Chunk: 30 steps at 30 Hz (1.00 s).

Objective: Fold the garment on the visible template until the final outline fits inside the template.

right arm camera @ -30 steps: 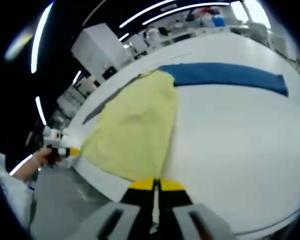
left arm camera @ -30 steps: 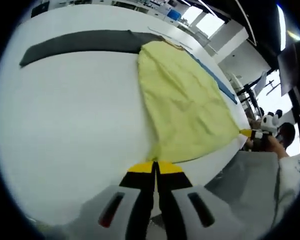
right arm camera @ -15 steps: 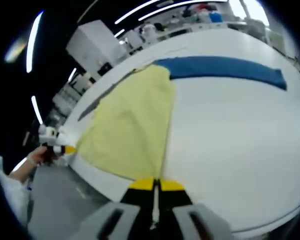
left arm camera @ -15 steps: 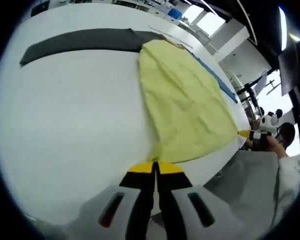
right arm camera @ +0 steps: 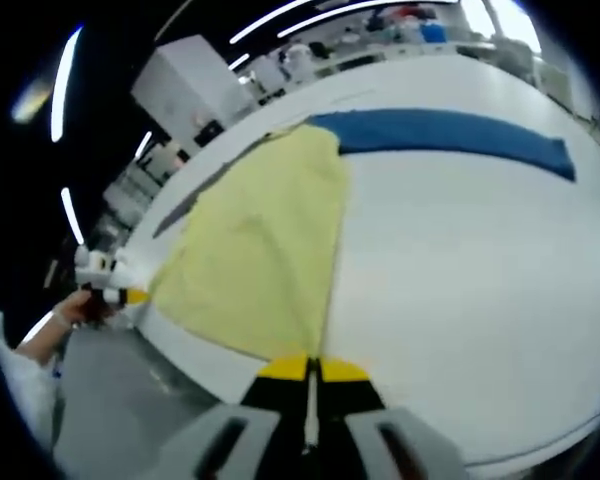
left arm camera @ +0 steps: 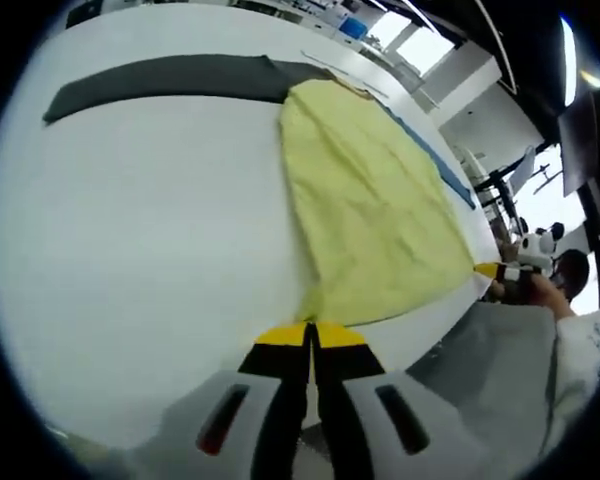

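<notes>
A yellow garment [left arm camera: 370, 200] [right arm camera: 270, 250] lies flat on the white table [left arm camera: 130, 250], running away from the near edge. A dark grey strip [left arm camera: 160, 80] and a blue strip [right arm camera: 450, 135] stretch out sideways from its far end. My left gripper [left arm camera: 310, 335] is shut on one near corner of the hem. My right gripper [right arm camera: 310, 368] is shut on the other near corner. Each gripper also appears in the other's view, at the opposite hem corner: the right gripper [left arm camera: 490, 268] and the left gripper [right arm camera: 130, 295].
The table edge runs just beneath the hem, with grey floor [left arm camera: 490, 370] beyond it. A person's hand [right arm camera: 70, 315] and white sleeve [left arm camera: 590, 340] hold the grippers. Benches and cabinets [right arm camera: 195, 90] stand past the table's far side.
The right gripper view has shifted slightly. The garment lies as before and both grippers stay shut on its corners.
</notes>
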Tool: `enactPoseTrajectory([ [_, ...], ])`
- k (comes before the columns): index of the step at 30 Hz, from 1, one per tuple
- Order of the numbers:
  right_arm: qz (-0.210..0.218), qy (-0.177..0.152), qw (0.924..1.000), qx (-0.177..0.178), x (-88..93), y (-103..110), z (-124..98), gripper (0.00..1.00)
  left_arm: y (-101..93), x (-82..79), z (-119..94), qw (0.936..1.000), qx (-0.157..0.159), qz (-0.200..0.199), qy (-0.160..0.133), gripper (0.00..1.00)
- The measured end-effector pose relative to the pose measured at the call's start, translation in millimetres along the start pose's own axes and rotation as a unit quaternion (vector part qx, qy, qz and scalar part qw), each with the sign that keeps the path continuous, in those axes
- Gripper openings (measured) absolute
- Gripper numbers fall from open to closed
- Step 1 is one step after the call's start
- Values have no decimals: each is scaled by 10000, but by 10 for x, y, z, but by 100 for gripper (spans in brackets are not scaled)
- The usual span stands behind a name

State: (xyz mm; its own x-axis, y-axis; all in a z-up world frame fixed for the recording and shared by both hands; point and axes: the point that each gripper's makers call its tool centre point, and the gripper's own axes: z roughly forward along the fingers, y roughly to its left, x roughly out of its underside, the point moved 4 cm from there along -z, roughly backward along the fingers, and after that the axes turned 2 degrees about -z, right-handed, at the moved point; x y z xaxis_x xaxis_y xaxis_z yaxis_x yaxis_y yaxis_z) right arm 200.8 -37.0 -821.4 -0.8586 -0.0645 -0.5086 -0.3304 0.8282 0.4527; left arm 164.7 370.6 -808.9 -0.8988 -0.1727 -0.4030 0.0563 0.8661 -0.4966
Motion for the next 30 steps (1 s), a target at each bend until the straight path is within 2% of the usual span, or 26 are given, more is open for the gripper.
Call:
enactPoseTrajectory([
  [7,-2,-2,10000,-39,6,6,0,0,28,-12,1,9997,18,231,-39,0],
  [10,-203,-24,9997,-107,11,56,-44,0,86,-27,-1,9992,43,398,-46,0],
  [13,-335,-45,9993,-170,-8,48,-68,4,121,-69,-40,9989,105,428,-154,9],
  [16,-463,-152,9985,-256,-53,54,-97,14,136,-127,-70,9978,139,559,-320,20],
  [17,-497,-186,9982,-272,-64,73,-113,20,134,-146,-79,9974,160,603,-373,22],
  [19,-790,-397,9954,-378,-128,120,-147,32,119,-248,-89,9929,248,939,-684,28],
  [21,-1370,-509,9876,-580,-168,165,-160,49,150,-300,-103,9890,155,1252,-768,34],
  [23,-1483,-572,9855,-598,-181,190,-156,68,117,-378,-127,9827,123,1558,-994,40],
  [27,-1508,-701,9836,-698,-235,211,-178,82,54,-494,-160,9765,200,1740,-1258,54],
  [30,-1568,-834,9820,-648,-298,187,-193,92,-8,-544,-174,9707,211,1982,-1340,60],
])
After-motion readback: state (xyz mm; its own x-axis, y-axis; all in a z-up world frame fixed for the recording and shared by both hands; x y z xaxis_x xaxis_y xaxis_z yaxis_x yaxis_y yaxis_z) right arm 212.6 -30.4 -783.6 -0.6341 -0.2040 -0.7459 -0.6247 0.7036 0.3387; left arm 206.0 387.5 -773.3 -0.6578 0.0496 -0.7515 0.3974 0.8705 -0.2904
